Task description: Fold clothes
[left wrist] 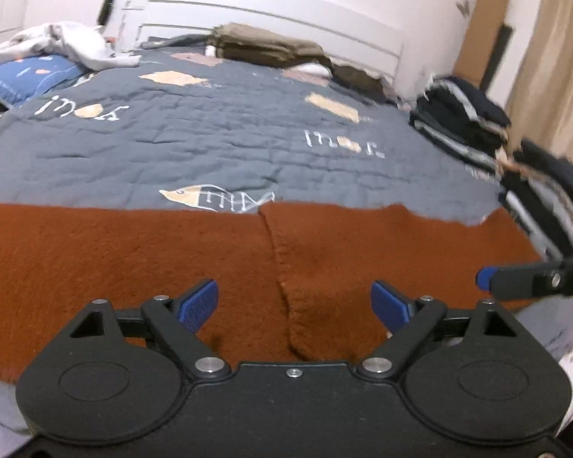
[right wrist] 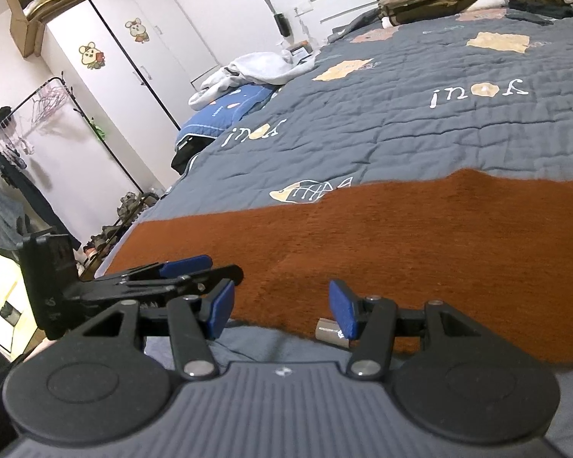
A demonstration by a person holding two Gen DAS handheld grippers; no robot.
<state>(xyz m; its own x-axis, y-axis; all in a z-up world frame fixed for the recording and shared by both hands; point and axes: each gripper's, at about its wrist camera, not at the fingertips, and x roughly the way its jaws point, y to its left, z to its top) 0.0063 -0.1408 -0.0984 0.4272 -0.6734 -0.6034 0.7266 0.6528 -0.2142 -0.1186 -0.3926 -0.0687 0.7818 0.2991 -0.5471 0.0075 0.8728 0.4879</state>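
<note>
A rust-brown fuzzy garment (left wrist: 133, 259) lies spread flat across the near part of the bed, and it also fills the right wrist view (right wrist: 439, 236). A stitched fold edge (left wrist: 282, 286) runs down its middle. My left gripper (left wrist: 294, 297) hovers just over that edge, jaws wide open, nothing pinched. My right gripper (right wrist: 282, 301) stands open over the garment's near hem, pads apart and empty. One finger of the right gripper (left wrist: 515, 282) shows at the right of the left wrist view. The left gripper's fingers (right wrist: 183, 267) lie at the garment's left end in the right wrist view.
A grey quilt (left wrist: 210, 133) covers the bed. Folded dark striped clothes (left wrist: 462, 122) are stacked at its right edge, olive folded clothes (left wrist: 263, 44) at the headboard, a crumpled white garment (left wrist: 57, 44) on a blue pillow (left wrist: 26, 76). A wardrobe (right wrist: 133, 57) and clothes rack (right wrist: 38, 133) stand left.
</note>
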